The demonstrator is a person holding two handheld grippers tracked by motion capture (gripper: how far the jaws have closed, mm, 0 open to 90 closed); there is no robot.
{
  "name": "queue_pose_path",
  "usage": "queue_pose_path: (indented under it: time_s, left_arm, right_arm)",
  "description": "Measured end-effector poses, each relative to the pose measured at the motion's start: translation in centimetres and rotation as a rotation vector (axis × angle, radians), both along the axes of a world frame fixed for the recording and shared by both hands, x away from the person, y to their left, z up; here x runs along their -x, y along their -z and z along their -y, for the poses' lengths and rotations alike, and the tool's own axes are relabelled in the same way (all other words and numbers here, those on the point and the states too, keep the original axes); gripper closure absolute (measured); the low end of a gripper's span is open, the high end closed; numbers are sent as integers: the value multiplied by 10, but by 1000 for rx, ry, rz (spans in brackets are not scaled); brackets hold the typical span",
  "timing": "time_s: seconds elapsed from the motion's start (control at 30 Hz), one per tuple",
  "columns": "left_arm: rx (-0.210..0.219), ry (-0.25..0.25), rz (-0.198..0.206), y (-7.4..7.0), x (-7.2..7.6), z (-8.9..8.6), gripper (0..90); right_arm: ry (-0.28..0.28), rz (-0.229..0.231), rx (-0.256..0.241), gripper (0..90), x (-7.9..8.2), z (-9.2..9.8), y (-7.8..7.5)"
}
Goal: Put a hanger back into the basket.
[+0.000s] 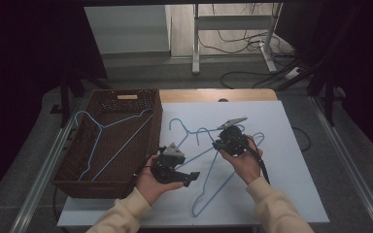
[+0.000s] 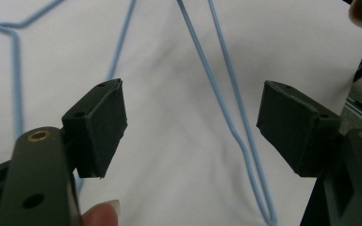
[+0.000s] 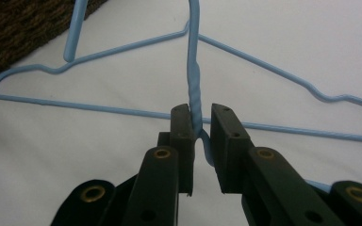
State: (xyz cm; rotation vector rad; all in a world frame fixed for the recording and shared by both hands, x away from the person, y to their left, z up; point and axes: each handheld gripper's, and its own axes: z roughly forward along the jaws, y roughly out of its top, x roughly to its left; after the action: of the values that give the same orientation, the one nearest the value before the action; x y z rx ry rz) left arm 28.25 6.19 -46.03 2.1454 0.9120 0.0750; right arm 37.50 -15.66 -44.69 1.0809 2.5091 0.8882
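My right gripper (image 3: 199, 125) is shut on the twisted neck of a blue wire hanger (image 3: 194, 89), whose hook runs away from the jaws. A second blue hanger (image 3: 99, 109) lies flat on the white tabletop beneath it. In the high view the right gripper (image 1: 222, 143) is at mid table over the crossed hangers (image 1: 196, 212). To the left of them, near the basket, my left gripper (image 1: 190, 178) is held low. Its jaws are wide apart in the left gripper view (image 2: 193, 122), with nothing between them, and two blue hanger wires (image 2: 231, 117) lie on the table below.
A brown wicker basket (image 1: 109, 99) stands on the left side of the table with one blue hanger (image 1: 99, 127) lying in it. The white tabletop (image 1: 291, 160) extends to the right. Cables and a metal stand are on the floor beyond the far edge.
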Motion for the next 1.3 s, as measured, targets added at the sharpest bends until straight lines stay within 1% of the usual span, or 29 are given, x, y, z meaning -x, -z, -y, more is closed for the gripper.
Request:
queue_pose_path:
  time_s: [0.1, 0.13, 0.17, 0.2, 0.23, 0.27, 0.3, 0.33, 0.4, 0.47, 0.5, 0.53, 0.57, 0.67, 0.7, 0.73, 0.8, 0.83, 0.9, 0.93, 0.97, 1.0, 1.07, 1.1, 1.17, 1.2, 1.23, 1.27, 1.3]
  left_arm:
    - [-34, 15, -16, 12, -3, 14, 287]
    - [-34, 15, -16, 12, -3, 14, 306]
    - [-34, 19, -29, 16, -4, 18, 306]
    - [-26, 24, -62, 26, -9, 24, 345]
    - [-26, 24, -62, 26, -9, 24, 390]
    - [-9, 31, -101, 35, -13, 29, 430]
    - [-7, 45, -118, 38, -14, 31, 481]
    - [-9, 56, -129, 42, -14, 34, 542]
    - [-14, 70, -144, 46, -15, 37, 634]
    - [-8, 74, -150, 46, -15, 37, 730]
    - [4, 79, -158, 46, -15, 37, 772]
    - [16, 82, -165, 45, -16, 36, 772]
    - [16, 79, -165, 45, -16, 36, 800]
    - [28, 64, -168, 43, -16, 32, 817]
    - [40, 56, -170, 42, -16, 31, 823]
    - [75, 37, -188, 39, -17, 26, 829]
    - [112, 25, -200, 36, -17, 22, 843]
    - [112, 25, -200, 36, -17, 22, 856]
    - [136, 28, -189, 31, -16, 17, 863]
    - [143, 32, -185, 28, -15, 16, 863]
    - [153, 29, -183, 25, -14, 14, 862]
    - [175, 24, -176, 19, -13, 10, 863]
    - [184, 24, -171, 17, -13, 8, 864]
    - [198, 28, -166, 10, -12, 4, 864]
    - [203, 28, -162, 7, -12, 2, 864]
    - [214, 33, -146, 1, -12, -3, 864]
    - [220, 33, -140, -2, -12, -5, 864]
    - [220, 33, -140, -2, -12, -5, 864]
    - [219, 35, -128, -6, -12, -7, 864]
  right_arm:
    - [-2, -1, -9, 799, 1, -1, -1]
    - [-2, -1, -9, 799, 1, -1, -1]
    - [-3, 0, -10, 799, 2, -1, -2]
    - [-1, 0, -15, 799, 2, -1, -2]
    - [0, 0, -17, 799, 2, -1, -2]
    - [1, -2, -19, 799, 2, -1, -2]
    - [0, -3, -21, 799, 2, -1, -3]
    - [-4, -1, -22, 798, 2, -1, -3]
    - [-7, -1, -23, 798, 2, 0, -3]
    - [-8, -1, -25, 798, 2, 0, -3]
    - [-8, 0, -26, 798, 2, 0, -4]
    - [-8, 0, -26, 798, 2, 0, -4]
    - [-9, 0, -28, 798, 2, 1, -4]
    - [-6, 5, -48, 795, 3, 3, -7]
    - [-5, 8, -57, 793, 4, 4, -8]
    - [-19, 22, -63, 789, 4, 6, -9]
    - [-36, 40, -80, 774, 6, 10, -12]
    - [-36, 40, -80, 774, 6, 10, -12]
    - [-49, 45, -120, 697, 9, 15, -16]
    - [-58, 68, -148, 620, 12, 21, -19]
    - [-67, 81, -160, 589, 14, 23, -20]
    - [-71, 91, -173, 568, 16, 26, -21]
    - [-76, 99, -182, 552, 19, 29, -22]
    - [-75, 132, -194, 511, 24, 35, -24]
    - [-66, 167, -203, 464, 29, 42, -26]
    - [-58, 187, -206, 452, 31, 46, -26]
    - [-54, 197, -209, 444, 33, 50, -26]
    - [-56, 201, -216, 442, 35, 54, -25]
    - [-56, 201, -216, 442, 35, 54, -25]
